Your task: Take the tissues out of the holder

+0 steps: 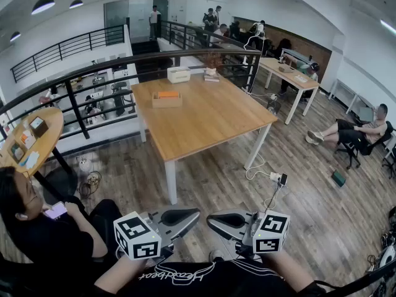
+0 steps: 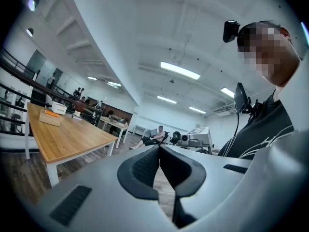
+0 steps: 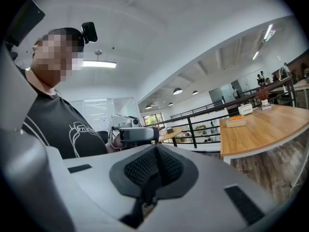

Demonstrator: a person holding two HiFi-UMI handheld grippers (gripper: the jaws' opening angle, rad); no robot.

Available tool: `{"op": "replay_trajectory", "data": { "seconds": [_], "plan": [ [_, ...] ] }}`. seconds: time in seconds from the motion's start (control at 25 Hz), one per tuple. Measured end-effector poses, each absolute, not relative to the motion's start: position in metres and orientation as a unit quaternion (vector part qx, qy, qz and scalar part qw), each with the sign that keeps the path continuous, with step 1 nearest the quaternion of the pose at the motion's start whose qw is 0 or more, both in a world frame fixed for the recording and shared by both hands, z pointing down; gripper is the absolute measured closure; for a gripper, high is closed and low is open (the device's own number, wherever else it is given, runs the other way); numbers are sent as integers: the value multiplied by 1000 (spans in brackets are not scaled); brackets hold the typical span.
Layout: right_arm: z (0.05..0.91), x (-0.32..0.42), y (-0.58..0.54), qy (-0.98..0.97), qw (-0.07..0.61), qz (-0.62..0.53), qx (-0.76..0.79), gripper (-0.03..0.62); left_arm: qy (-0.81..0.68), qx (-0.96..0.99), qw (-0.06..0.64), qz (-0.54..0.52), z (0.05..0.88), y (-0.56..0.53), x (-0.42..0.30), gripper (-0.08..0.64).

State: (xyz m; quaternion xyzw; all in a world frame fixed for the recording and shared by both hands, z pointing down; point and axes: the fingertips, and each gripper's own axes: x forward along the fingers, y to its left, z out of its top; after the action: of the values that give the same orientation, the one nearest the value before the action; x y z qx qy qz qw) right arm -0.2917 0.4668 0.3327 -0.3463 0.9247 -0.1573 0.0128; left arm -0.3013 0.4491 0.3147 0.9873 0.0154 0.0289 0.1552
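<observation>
Wooden table [image 1: 210, 116] well ahead – tissue holder [image 1: 167, 99] on its far-left part, untouched. Left gripper [image 1: 193, 215], right gripper [image 1: 213, 219] both pinched closed, empty, well short of table – gotta walk up, spread jaws before reaching.

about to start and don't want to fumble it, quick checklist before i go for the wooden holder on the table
1. Left gripper empty: ok, jaws together, nothing between them.
2. Right gripper empty: ok, jaws together, nothing between them.
3. Jaws open for a grab: not ok, both are shut.
4. Wooden holder within reach: not ok, it sits on the table, and both grippers are by the body, well short of it.
5. Tissues showing in the holder: cannot tell, only an orange top is visible.
</observation>
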Motion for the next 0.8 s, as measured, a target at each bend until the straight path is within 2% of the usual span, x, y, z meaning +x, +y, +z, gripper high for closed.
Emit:
{"op": "replay_trajectory", "data": {
  "seconds": [0.32,0.52,0.8],
  "plan": [
    [339,-287,464,917,16,-161,-364,575,22,987,157,29,322,446,-302,546],
    [336,-285,469,911,51,-168,-373,574,33,987,157,28,326,452,-302,546],
    [347,-292,466,903,39,-162,-397,575,40,985,166,25,334,450,-312,548]
  ]
}}
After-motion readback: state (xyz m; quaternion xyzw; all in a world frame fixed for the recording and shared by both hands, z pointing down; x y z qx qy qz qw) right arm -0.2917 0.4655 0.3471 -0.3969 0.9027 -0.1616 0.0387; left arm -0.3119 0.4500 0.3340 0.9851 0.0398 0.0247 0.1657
